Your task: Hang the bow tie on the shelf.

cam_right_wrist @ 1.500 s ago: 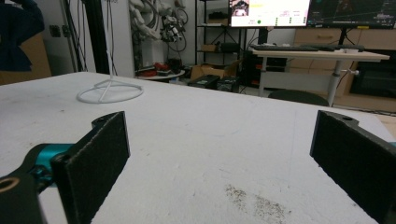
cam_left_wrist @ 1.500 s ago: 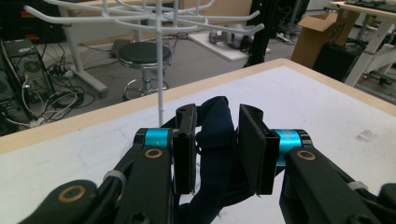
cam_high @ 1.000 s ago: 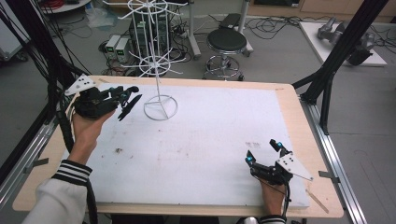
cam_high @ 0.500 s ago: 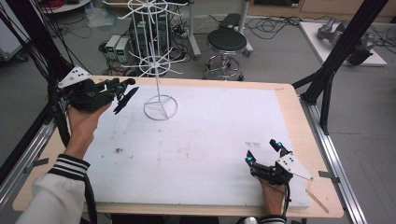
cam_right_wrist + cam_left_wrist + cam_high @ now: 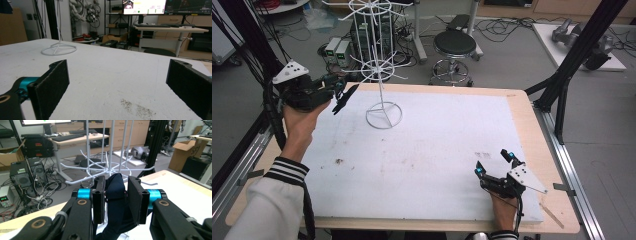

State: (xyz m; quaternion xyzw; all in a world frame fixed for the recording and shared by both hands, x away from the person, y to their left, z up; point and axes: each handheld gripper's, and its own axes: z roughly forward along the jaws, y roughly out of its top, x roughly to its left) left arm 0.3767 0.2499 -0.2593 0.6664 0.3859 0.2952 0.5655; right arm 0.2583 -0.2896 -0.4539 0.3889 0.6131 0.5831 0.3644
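Left gripper risen toward white rack, dark cloth clamped, bottom cut off

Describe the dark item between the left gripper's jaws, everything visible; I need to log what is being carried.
The dark item looks like soft navy fabric, folded or bunched into a narrow strip. In the left gripper view it stands between the two black pads of the left gripper, its rounded top rising just above them and the rest trailing down below. From the high view it hangs slantwise off the jaws, above the table's left rear, close to the white wire rack without visibly touching it.
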